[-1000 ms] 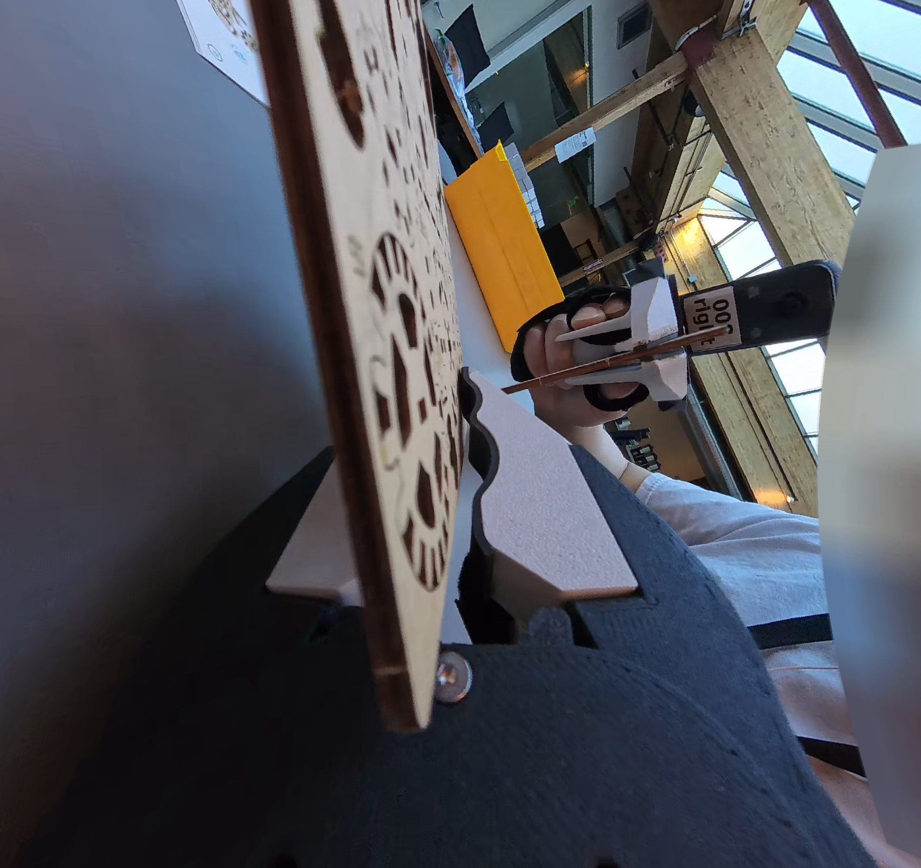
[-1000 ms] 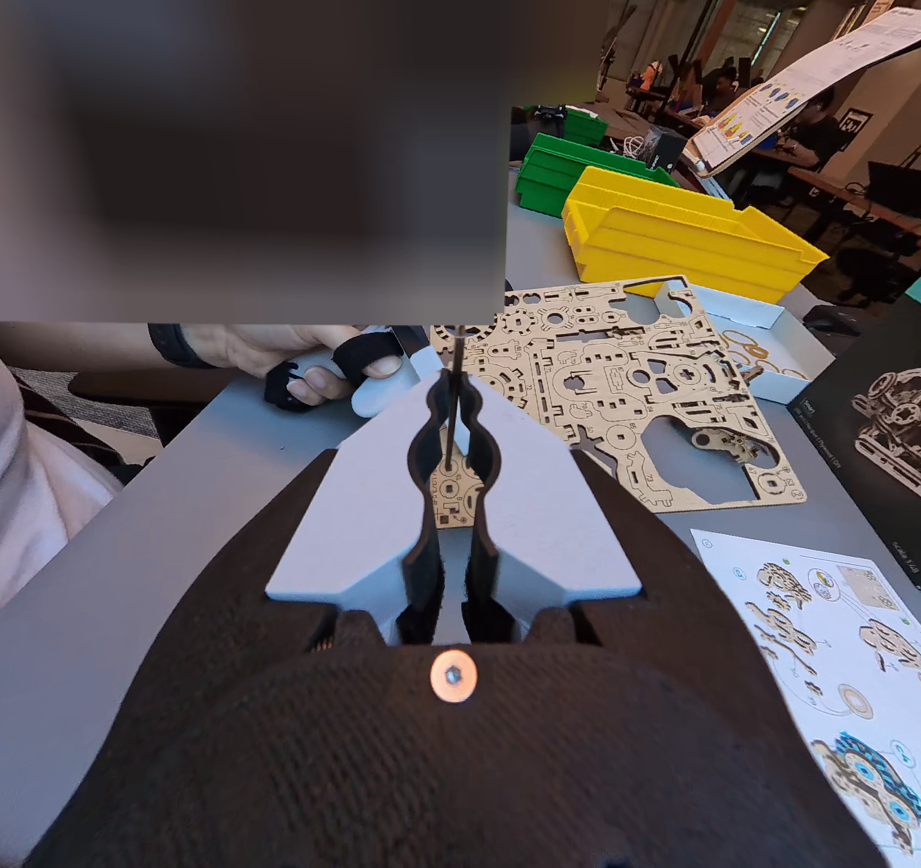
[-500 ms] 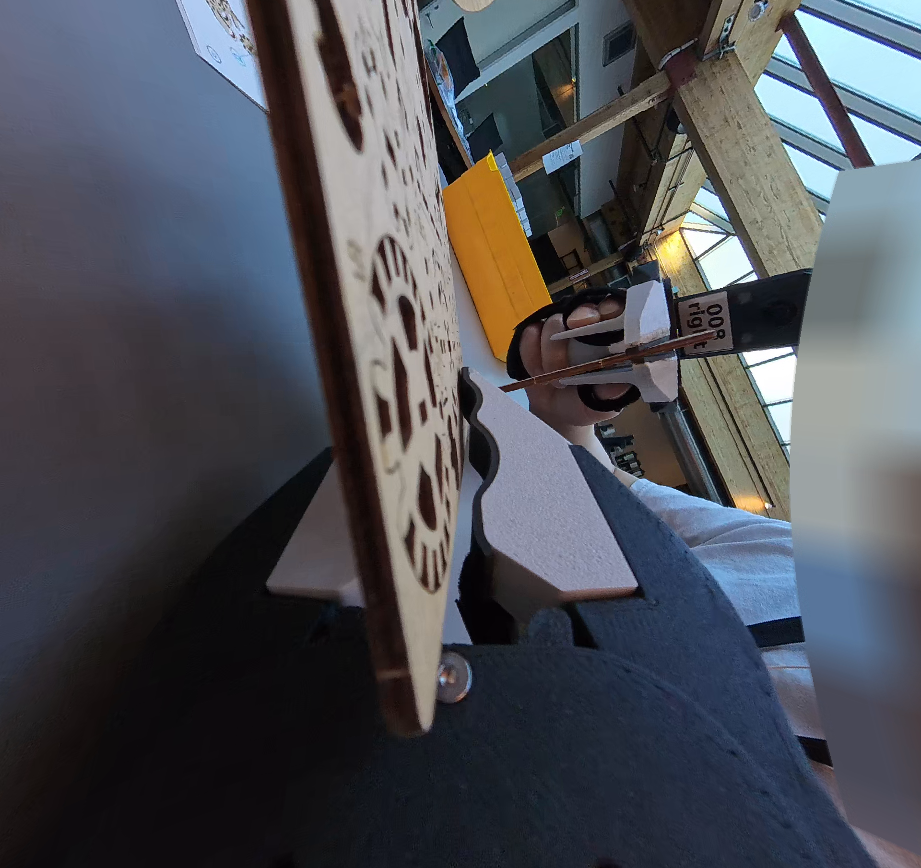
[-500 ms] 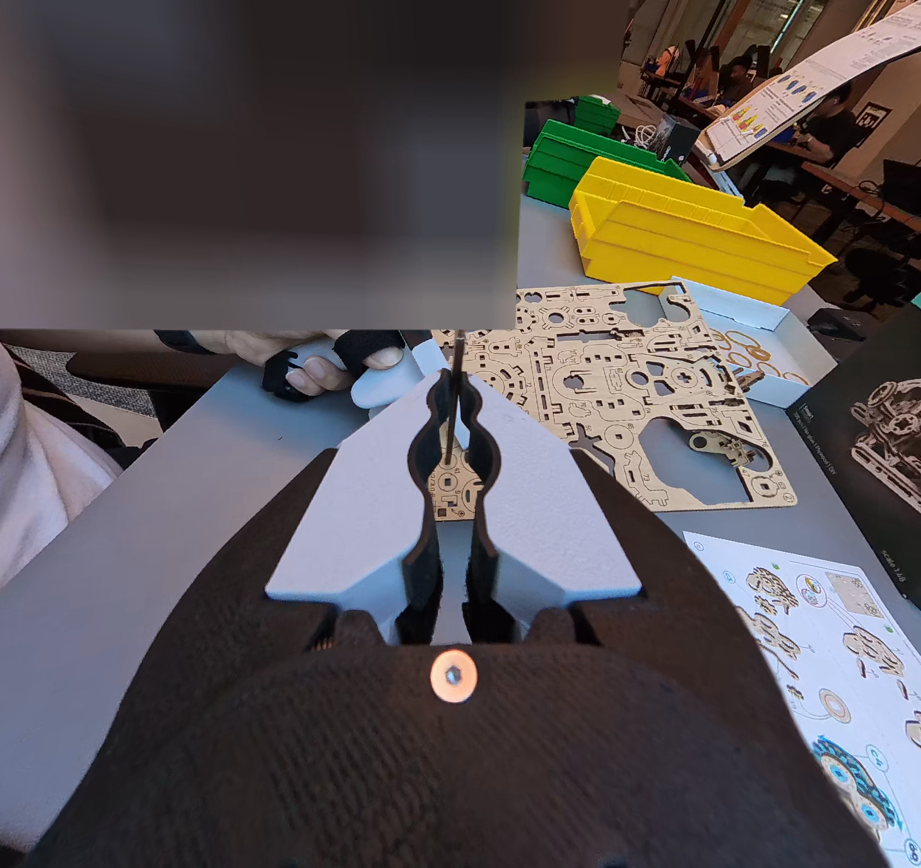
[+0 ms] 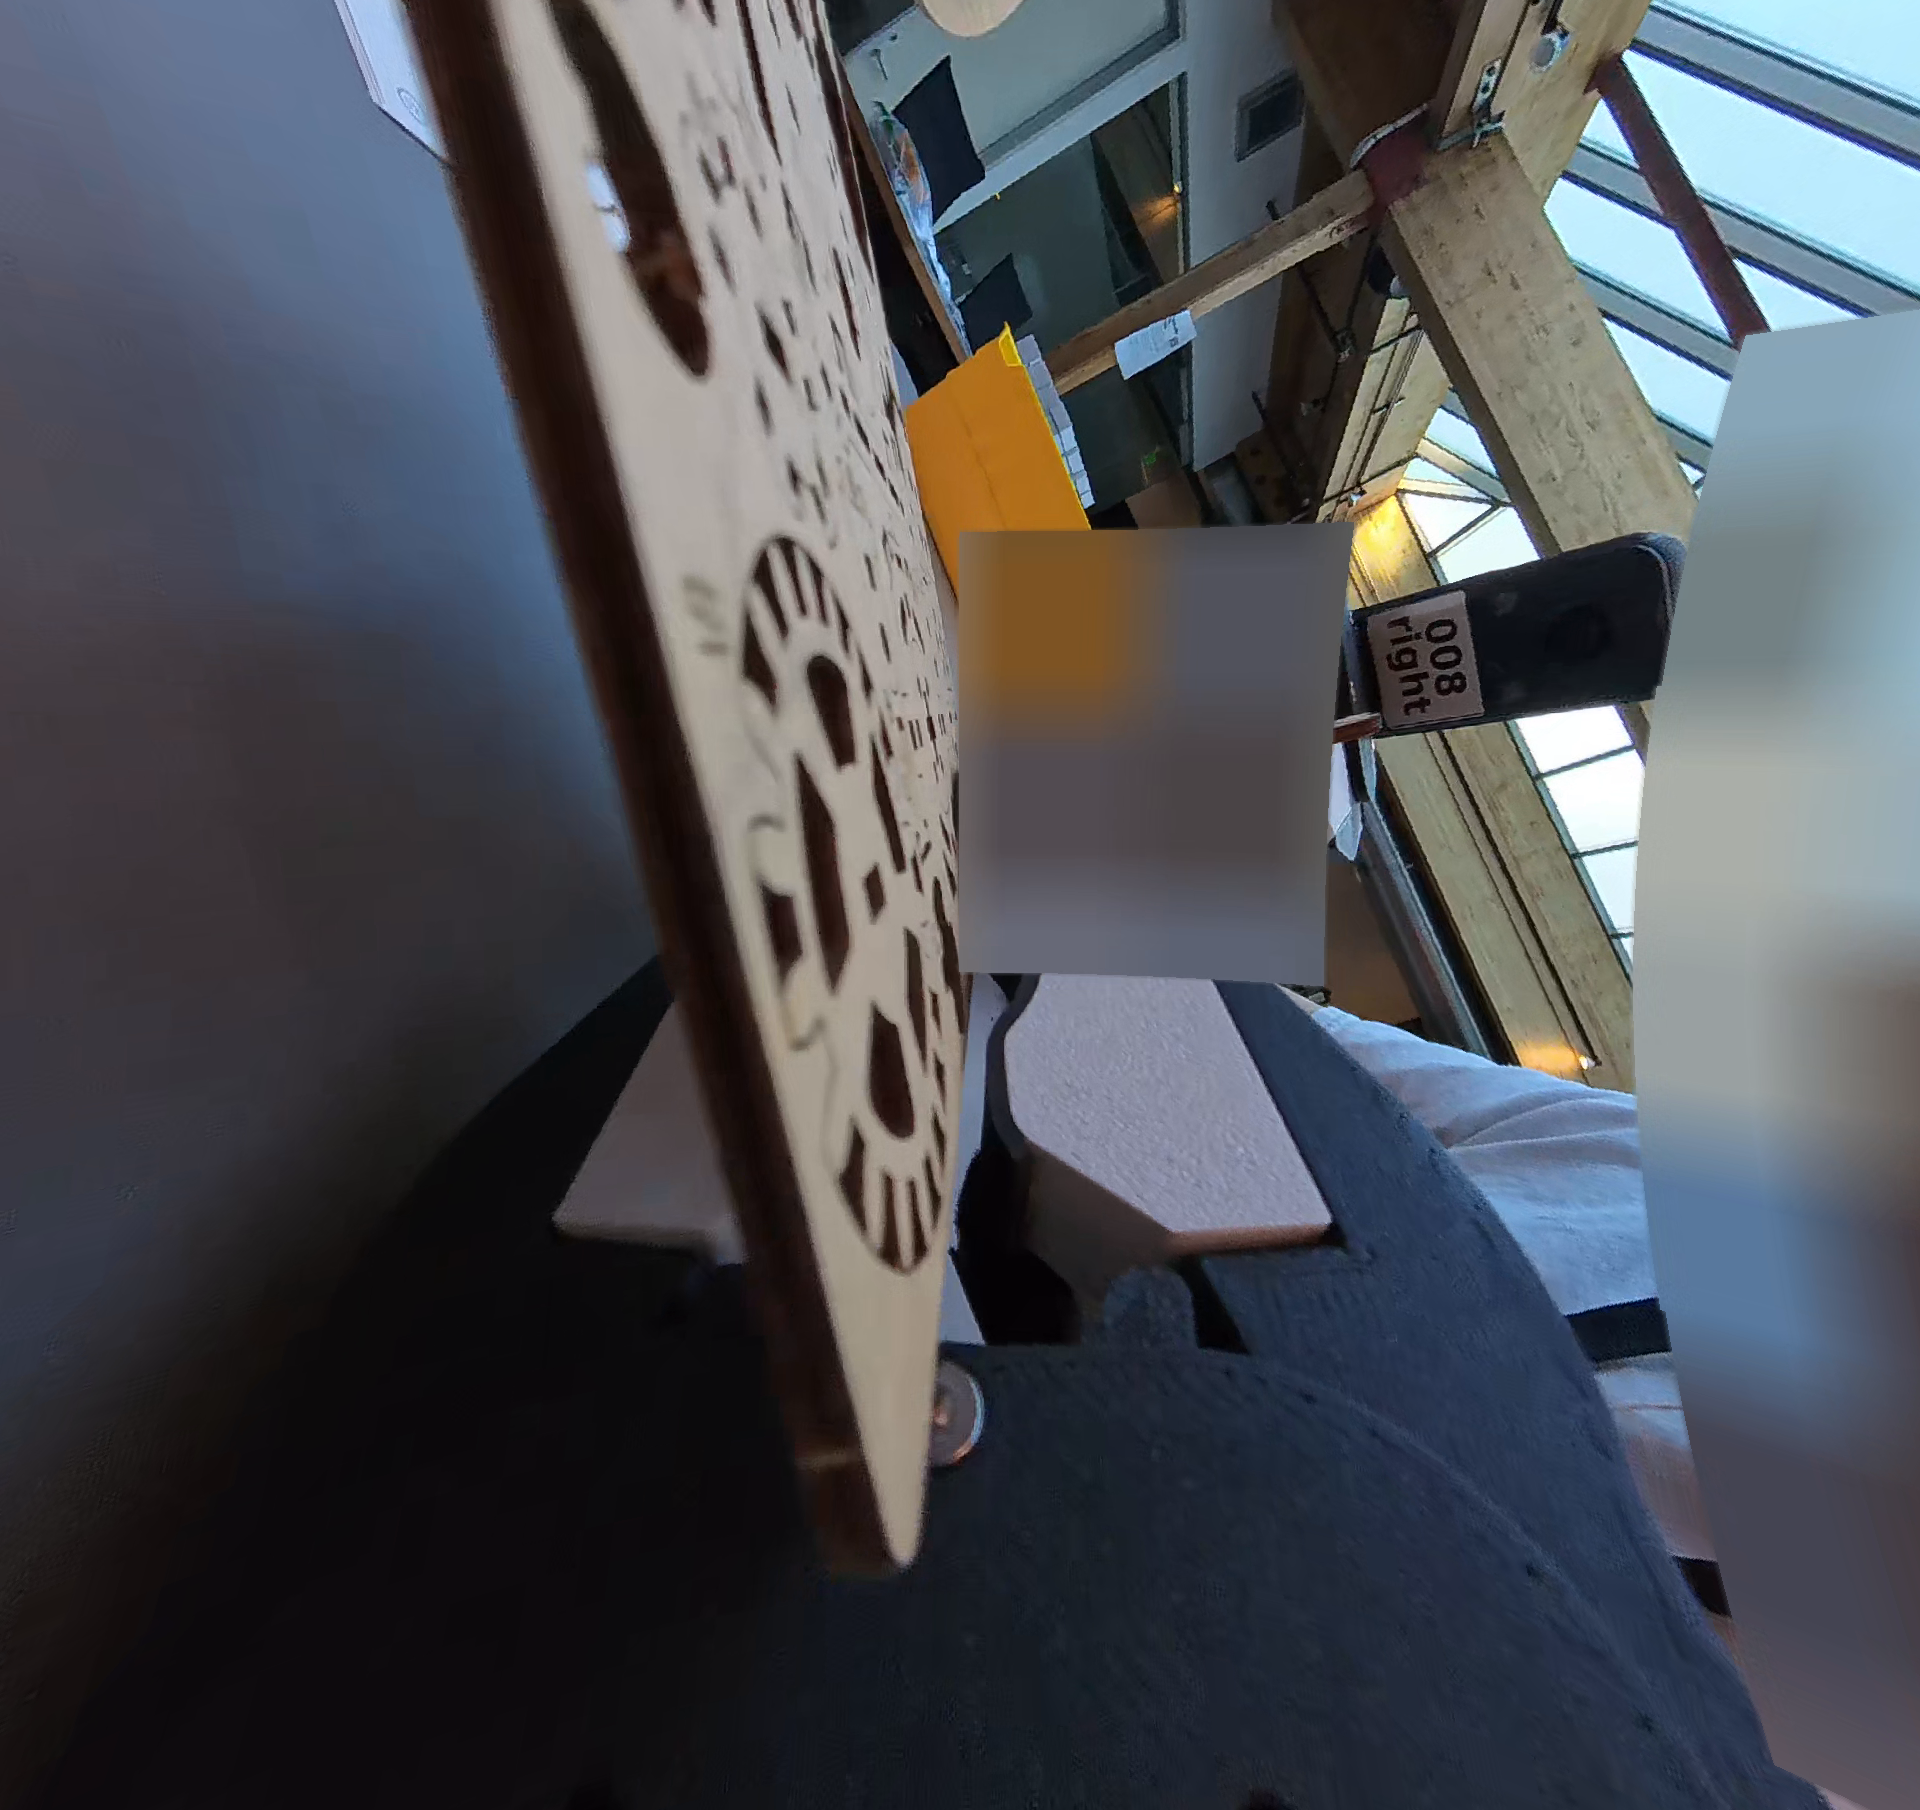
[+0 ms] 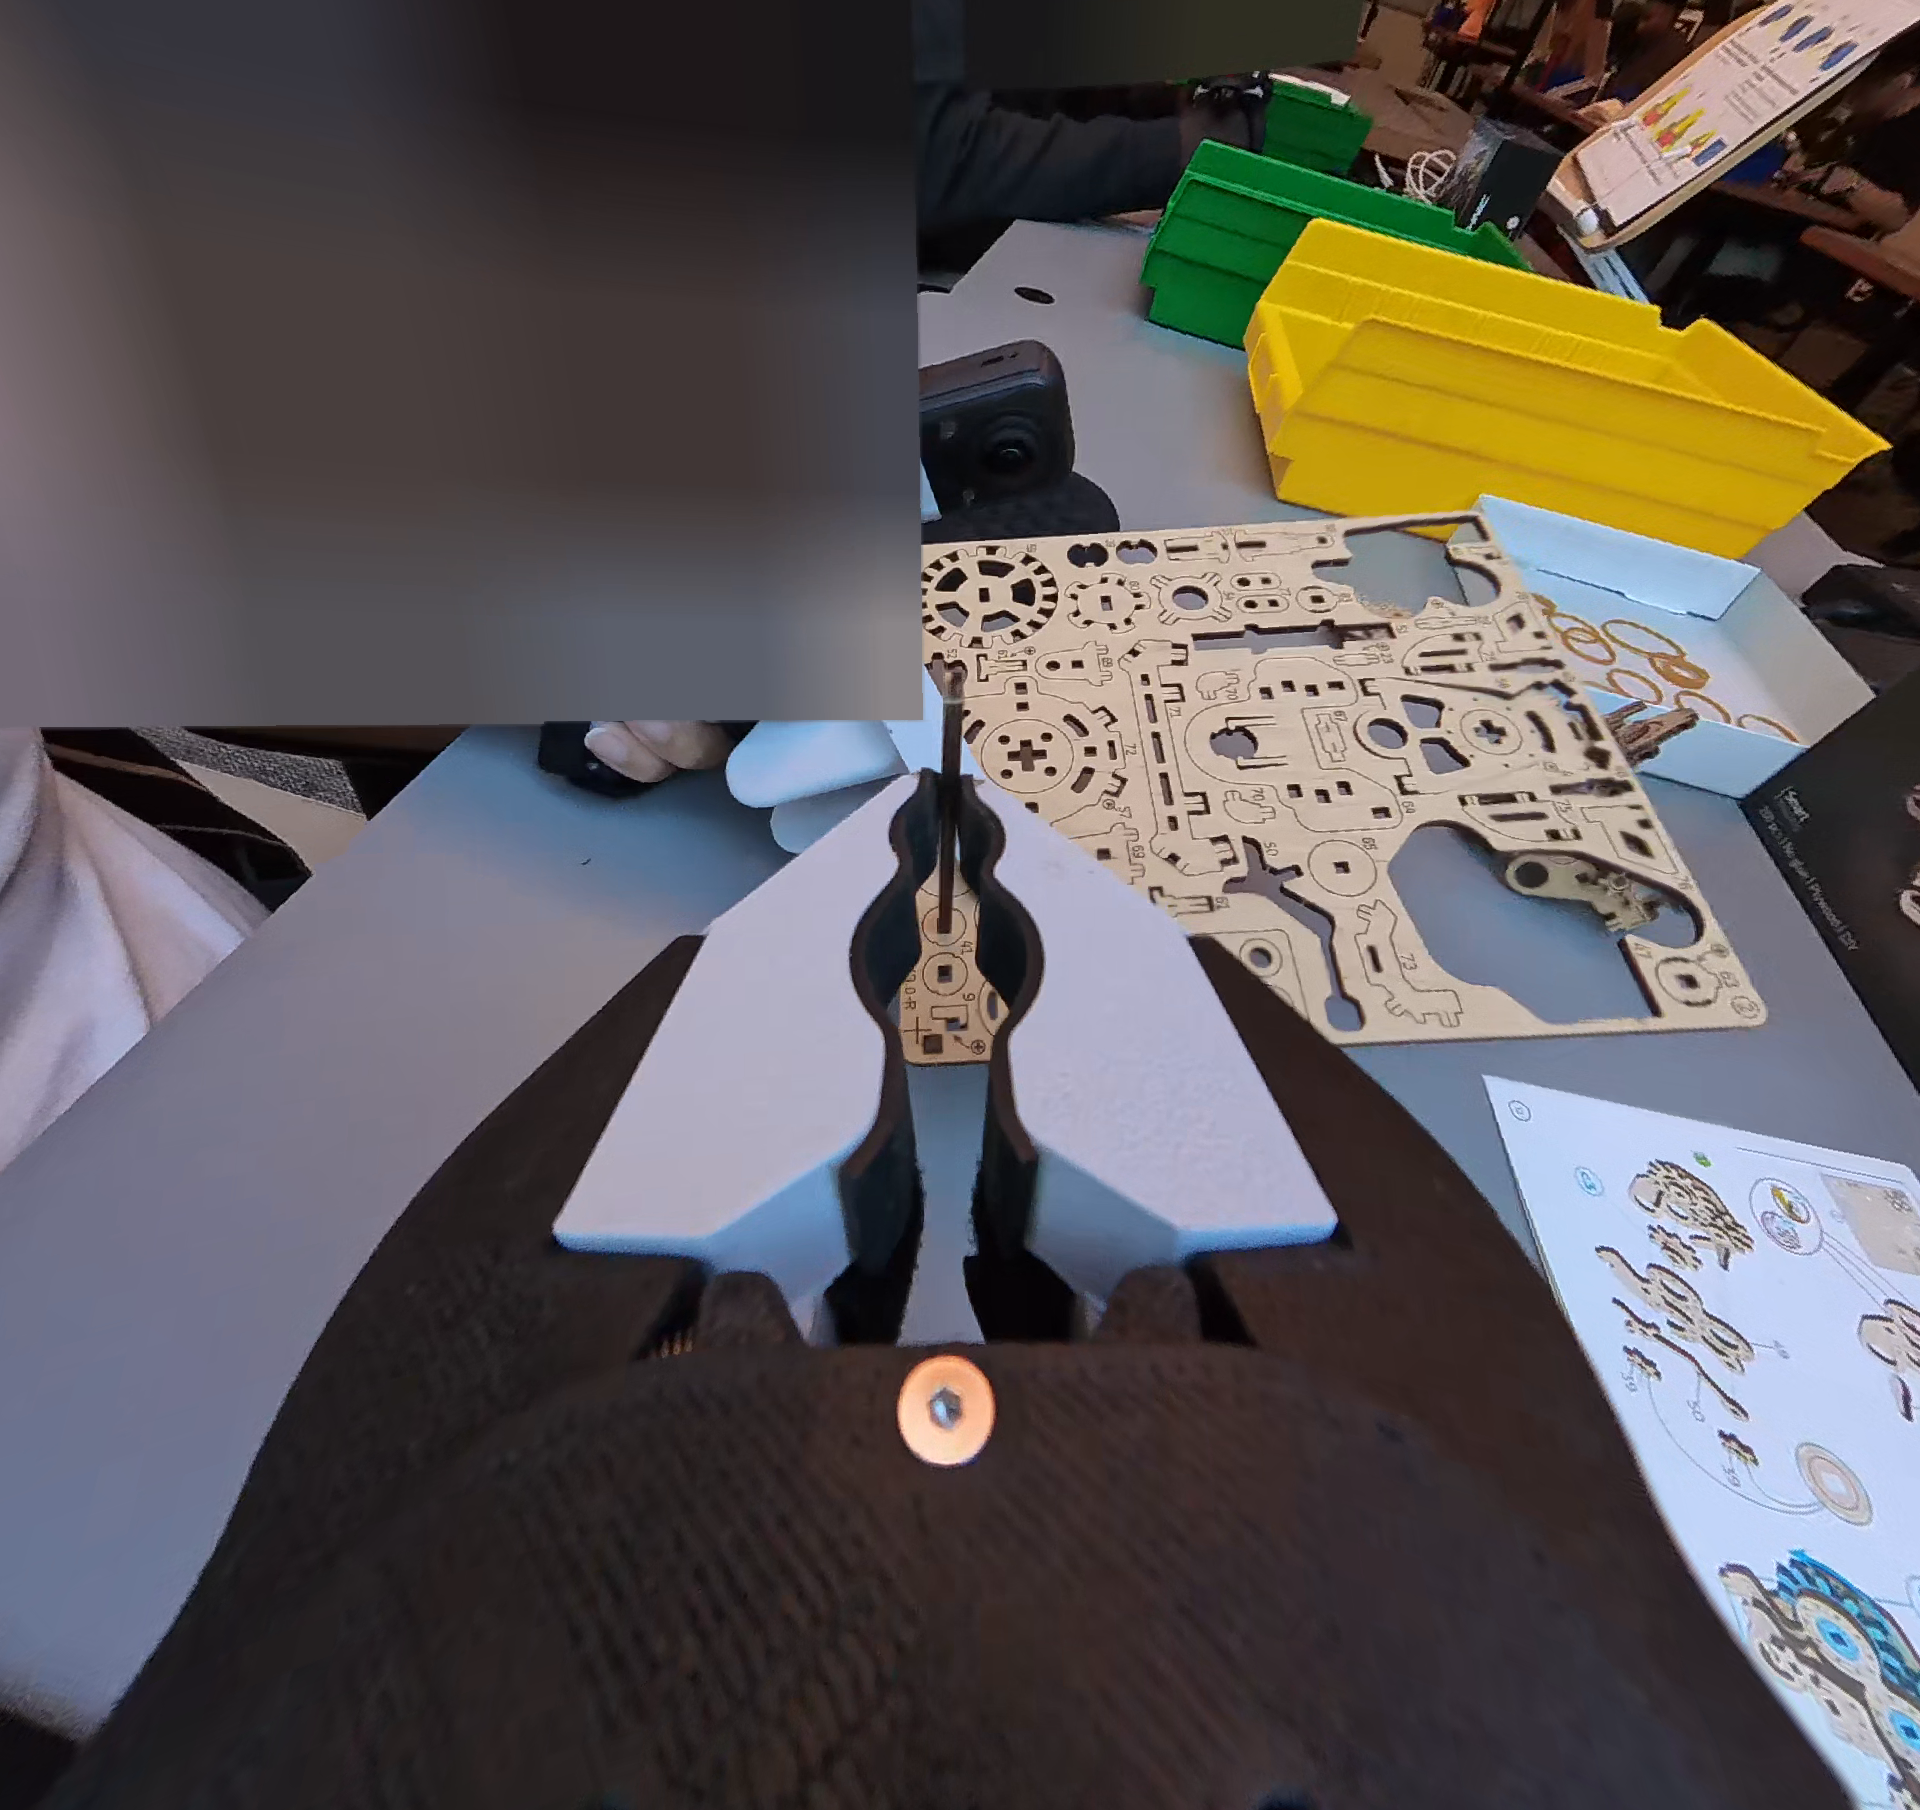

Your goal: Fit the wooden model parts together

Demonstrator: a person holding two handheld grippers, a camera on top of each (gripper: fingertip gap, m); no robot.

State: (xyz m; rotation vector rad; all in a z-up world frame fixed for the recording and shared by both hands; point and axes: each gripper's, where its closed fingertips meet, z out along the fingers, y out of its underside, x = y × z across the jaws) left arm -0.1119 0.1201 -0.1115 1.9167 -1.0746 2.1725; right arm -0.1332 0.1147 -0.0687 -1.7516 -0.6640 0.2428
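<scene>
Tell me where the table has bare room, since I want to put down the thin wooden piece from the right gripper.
Bare grey table lies left of the right gripper, toward the near edge. The right side is crowded: plywood sheet, instruction page, white tray, yellow bin.

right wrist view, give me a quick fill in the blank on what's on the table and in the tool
1. The right tool is shut on a thin wooden part held ____ to the camera.
2. Behind the yellow bin stands a ____ bin.
3. The white tray holds ____ bands.
4. The plywood sheet lies ____ on the grey table.

Missing words: edge-on; green; rubber; flat
</scene>
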